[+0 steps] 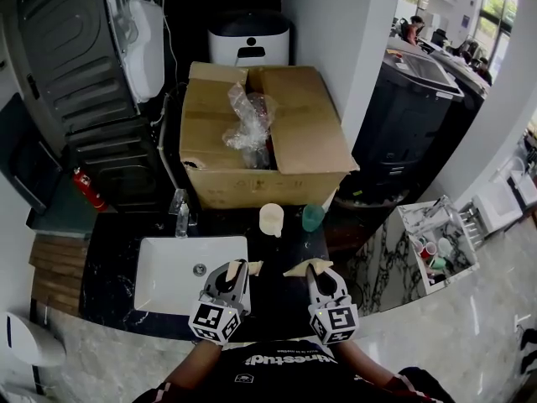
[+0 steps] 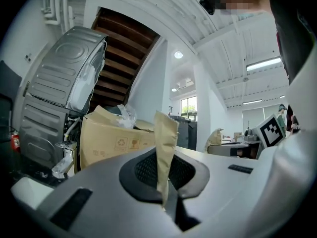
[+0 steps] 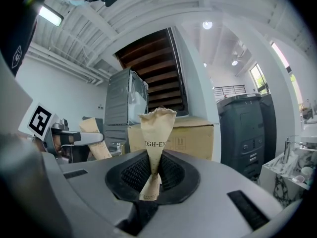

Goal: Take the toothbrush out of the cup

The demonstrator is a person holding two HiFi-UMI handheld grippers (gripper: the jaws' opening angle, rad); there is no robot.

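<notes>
the left gripper (image 1: 242,269) is clamped on a plain tan paper strip (image 2: 166,148), and the right gripper (image 1: 309,269) on a printed tan paper strip (image 3: 154,143). both wait at the near edge of the dark stone bench (image 1: 109,267), likely a ready pose. no toothbrush shows in the round cream cup (image 1: 271,219) or the round teal cup (image 1: 313,217) beyond.

A white sink (image 1: 168,280) sits in a dark counter (image 1: 109,259), cardboard box (image 1: 310,124) behind, bright windows (image 1: 503,11) far right.

Daylight from windows (image 1: 501,7) at upper right brightens the room, while the black bench (image 1: 281,263) stays dim. Both gripper views bulge, with dark corners, glaring ceiling lights (image 2: 262,63) and a blurred foreground.
</notes>
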